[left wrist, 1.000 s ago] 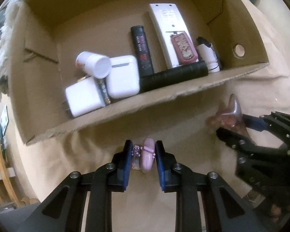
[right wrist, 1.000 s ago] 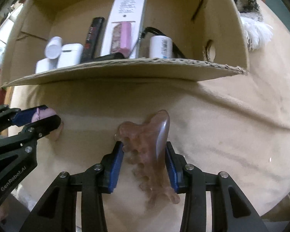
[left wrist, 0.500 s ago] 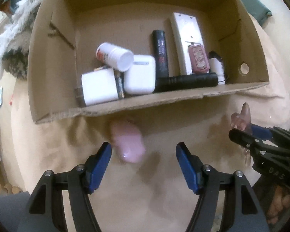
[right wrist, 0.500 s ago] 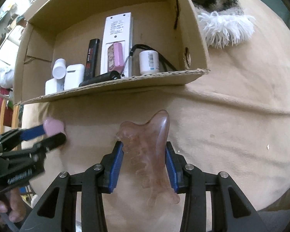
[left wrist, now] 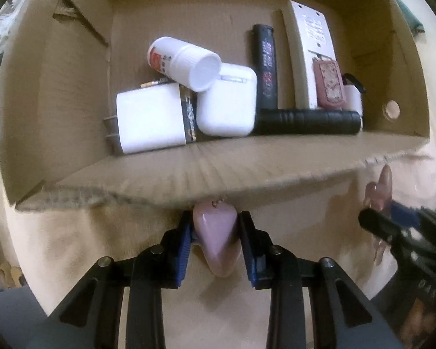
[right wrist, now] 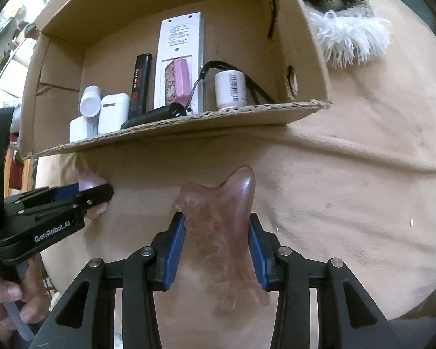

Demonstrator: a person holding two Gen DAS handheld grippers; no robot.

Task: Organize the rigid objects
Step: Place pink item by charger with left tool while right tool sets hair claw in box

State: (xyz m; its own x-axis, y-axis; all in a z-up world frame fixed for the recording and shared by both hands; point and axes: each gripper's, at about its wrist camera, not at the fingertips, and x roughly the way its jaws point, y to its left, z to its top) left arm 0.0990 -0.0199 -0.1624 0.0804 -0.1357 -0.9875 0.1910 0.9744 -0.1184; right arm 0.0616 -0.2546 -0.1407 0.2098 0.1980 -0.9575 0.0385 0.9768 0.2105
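A pink pebble-shaped object [left wrist: 216, 240] sits between the blue pads of the left hand-held gripper [left wrist: 215, 241], whose jaws are closing on it. It lies on a tan cloth-covered surface [right wrist: 348, 189], just outside the near wall of a cardboard box [left wrist: 189, 171]; a small beaded string at its top end reaches under the box edge. Motion blur makes it unclear whether the pads already press it.

At 3 o'clock in the left wrist view, the right hand-held gripper [right wrist: 216, 241] is clamped on a translucent pink comb-shaped scraper [right wrist: 223, 229], its prongs pointing back toward the camera.

Inside the box, from 9 o'clock to 3 o'clock: a white charger block [left wrist: 149, 119], a white pill bottle [left wrist: 186, 62] lying on a white earbud case [left wrist: 226, 101], a black lighter [left wrist: 265, 65], a white remote [left wrist: 311, 49] with a dark red patterned case [left wrist: 330, 85] on it, and a black cylinder [left wrist: 308, 122] along the near wall.

At 8 o'clock in the right wrist view, a person's hand [right wrist: 11, 299] holds the left gripper's handle.
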